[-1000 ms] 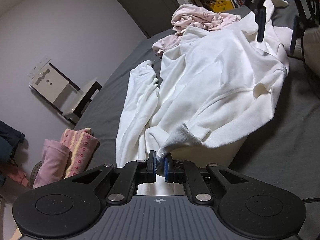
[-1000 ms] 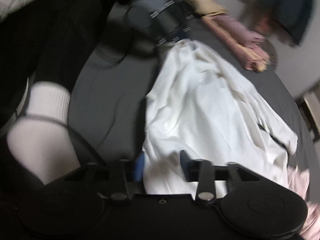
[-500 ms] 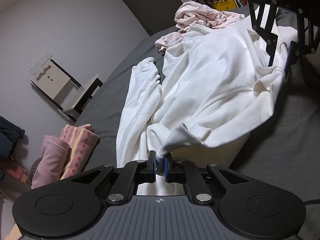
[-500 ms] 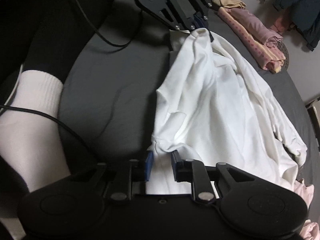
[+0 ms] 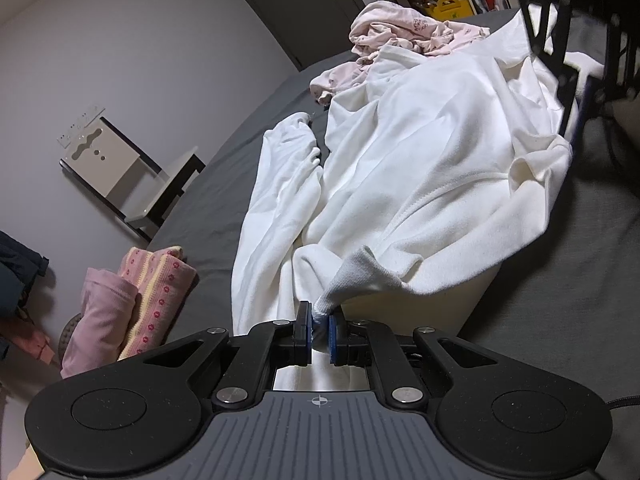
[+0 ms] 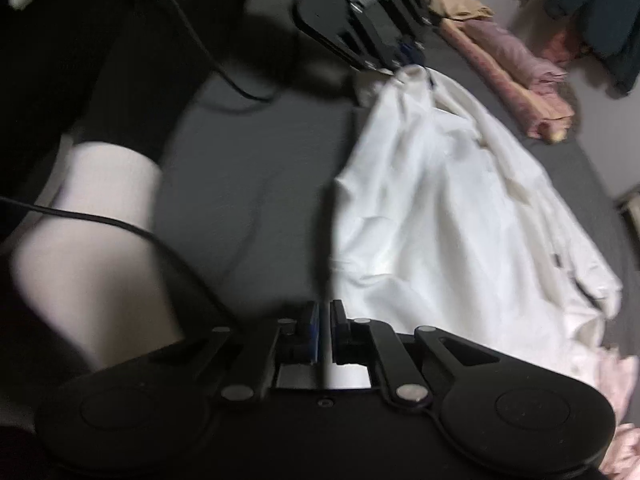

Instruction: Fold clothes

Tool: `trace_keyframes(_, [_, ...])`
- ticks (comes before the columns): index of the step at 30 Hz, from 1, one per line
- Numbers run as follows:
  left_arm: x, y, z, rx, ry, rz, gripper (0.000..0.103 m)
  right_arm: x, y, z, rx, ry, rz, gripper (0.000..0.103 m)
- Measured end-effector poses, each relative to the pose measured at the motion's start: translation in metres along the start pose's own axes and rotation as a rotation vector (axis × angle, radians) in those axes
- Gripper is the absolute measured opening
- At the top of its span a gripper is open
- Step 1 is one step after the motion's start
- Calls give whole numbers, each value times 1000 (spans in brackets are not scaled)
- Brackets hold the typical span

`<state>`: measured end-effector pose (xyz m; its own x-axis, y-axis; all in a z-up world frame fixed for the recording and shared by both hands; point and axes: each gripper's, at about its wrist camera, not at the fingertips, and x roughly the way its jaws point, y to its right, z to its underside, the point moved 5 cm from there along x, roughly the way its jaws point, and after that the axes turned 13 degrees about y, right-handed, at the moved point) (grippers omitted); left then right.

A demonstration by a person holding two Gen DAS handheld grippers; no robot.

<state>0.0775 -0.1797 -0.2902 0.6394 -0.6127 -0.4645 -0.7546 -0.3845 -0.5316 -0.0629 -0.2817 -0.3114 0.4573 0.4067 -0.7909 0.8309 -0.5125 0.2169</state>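
Note:
A white sweatshirt lies crumpled along the dark grey bed. My left gripper is shut on one of its corners, which rises in a grey-white peak from the pads. In the left wrist view my right gripper stands at the far right edge of the sweatshirt. In the blurred right wrist view the right gripper has its fingers drawn close together on the near edge of the sweatshirt. The left gripper holds the far corner there.
A pile of pink clothes lies beyond the sweatshirt. Folded pink garments sit at the bed's left edge, with a white chair by the wall. A person's leg in a white sock and a black cable are beside the right gripper.
The right gripper came down to the sweatshirt's edge and its fingers closed from wide apart to nearly together on the cloth. The left gripper kept its hold and barely moved.

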Motion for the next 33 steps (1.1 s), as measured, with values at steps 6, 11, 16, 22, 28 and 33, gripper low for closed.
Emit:
trace_keyframes(6, [1, 0, 0, 1, 0, -1, 7, 5, 11, 4, -61, -26, 106, 22])
trace_keyframes(11, [2, 1, -1, 5, -5, -2, 7, 24, 16, 7, -31, -41, 52, 20])
trace_keyframes(16, [2, 1, 0, 7, -7, -2, 7, 35, 11, 12, -20, -40, 47, 4])
trace_keyframes(22, [2, 1, 1, 6, -5, 0, 7, 11, 14, 7, 98, 5, 5, 1])
trace_keyframes(28, [2, 1, 0, 2, -1, 0, 7, -13, -2, -1, 202, 45, -163, 1])
trace_keyframes(33, [2, 1, 0, 6, -1, 1, 7, -9, -4, -1, 89, 14, -35, 15])
